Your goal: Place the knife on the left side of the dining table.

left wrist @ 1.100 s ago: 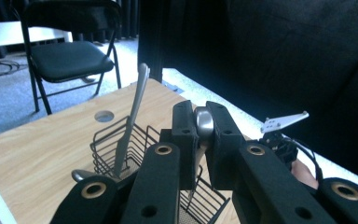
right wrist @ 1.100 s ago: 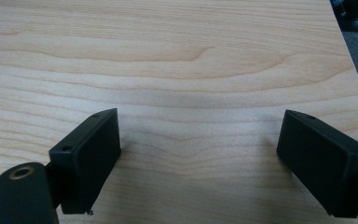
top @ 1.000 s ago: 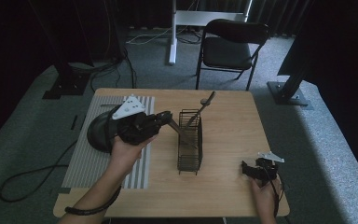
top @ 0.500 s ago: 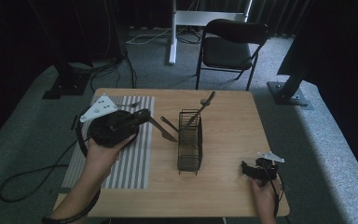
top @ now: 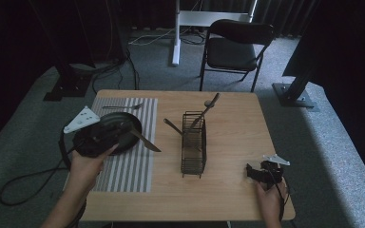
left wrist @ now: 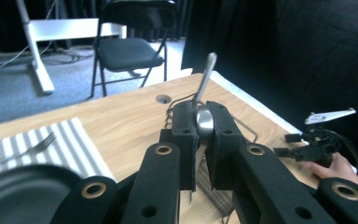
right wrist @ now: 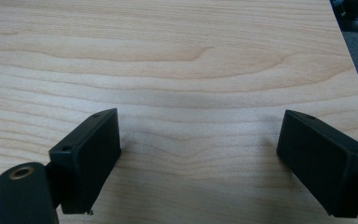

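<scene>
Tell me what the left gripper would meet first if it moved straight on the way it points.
Probably the wire rack: the knife clamped in the left gripper points toward it, so the knife tip would touch first. Depth is uncertain.

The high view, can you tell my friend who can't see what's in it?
A person at a wooden table holds a knife in the left claw, above a dark plate on a striped mat. A wire basket stands mid-table; the right claw rests near the table's front right corner.
</scene>
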Action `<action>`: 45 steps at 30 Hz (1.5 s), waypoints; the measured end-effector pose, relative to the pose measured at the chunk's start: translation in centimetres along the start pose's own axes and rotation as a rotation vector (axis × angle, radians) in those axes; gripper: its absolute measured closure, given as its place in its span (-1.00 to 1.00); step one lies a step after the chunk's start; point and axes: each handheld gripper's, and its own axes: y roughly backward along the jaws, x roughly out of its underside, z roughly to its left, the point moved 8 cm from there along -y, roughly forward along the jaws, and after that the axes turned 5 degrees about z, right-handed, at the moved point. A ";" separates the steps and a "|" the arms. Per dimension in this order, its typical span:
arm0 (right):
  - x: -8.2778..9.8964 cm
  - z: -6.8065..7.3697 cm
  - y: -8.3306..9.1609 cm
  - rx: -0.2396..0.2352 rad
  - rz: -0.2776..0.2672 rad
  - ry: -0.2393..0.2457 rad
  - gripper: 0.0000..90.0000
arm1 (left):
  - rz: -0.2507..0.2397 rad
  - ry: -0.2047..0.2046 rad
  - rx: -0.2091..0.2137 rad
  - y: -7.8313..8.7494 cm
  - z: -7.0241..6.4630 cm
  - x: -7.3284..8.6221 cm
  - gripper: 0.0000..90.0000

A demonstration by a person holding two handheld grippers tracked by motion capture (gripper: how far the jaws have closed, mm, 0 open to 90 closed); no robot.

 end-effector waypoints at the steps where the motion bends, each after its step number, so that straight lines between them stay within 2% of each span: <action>1: 0.0 0.0 0.0 0.000 0.000 0.000 -0.72 | 0.004 0.014 -0.009 0.0 0.4 0.5 0.87; 3: 0.0 0.0 0.0 0.000 0.000 0.000 -0.72 | 0.008 0.017 -0.016 0.0 0.7 0.9 0.86; 4: 0.0 0.0 0.0 0.000 -0.001 0.000 -0.72 | 0.026 0.040 -0.037 0.0 1.6 2.3 0.86; 10: 0.0 0.0 0.0 0.000 -0.001 0.000 -0.72 | 0.047 0.092 -0.077 0.1 3.7 4.5 0.86; 14: 0.0 0.0 0.0 0.000 -0.001 0.001 -0.72 | 0.053 0.136 -0.071 0.1 4.6 5.6 0.86; 17: 0.0 0.0 0.0 0.001 -0.001 0.001 -0.72 | 0.064 0.146 -0.084 -0.1 5.1 6.5 0.86; 21: 0.0 0.0 0.0 0.000 -0.001 0.001 -0.72 | 0.080 0.173 -0.076 -0.6 5.6 7.6 0.86; 25: 0.0 0.0 0.0 0.000 0.000 0.001 -0.72 | 0.092 0.187 -0.084 -1.3 6.0 8.4 0.86; 26: 0.0 0.0 0.0 0.000 -0.001 0.000 -0.72 | 0.089 0.207 -0.072 -1.5 6.1 8.5 0.86; 29: 0.0 0.0 0.0 0.000 0.000 0.000 -0.72 | 0.096 0.212 -0.082 -1.8 6.3 8.9 0.86; 40: 0.0 0.0 0.0 0.000 -0.001 0.000 -0.72 | 0.117 0.231 -0.071 -1.1 7.0 9.6 0.83; 41: 0.0 0.0 0.0 0.000 -0.001 0.000 -0.72 | 0.119 0.251 -0.071 -0.9 7.5 9.9 0.82; 45: 0.0 0.0 0.0 0.001 -0.001 0.000 -0.72 | 0.126 0.259 -0.076 -0.7 8.0 10.3 0.79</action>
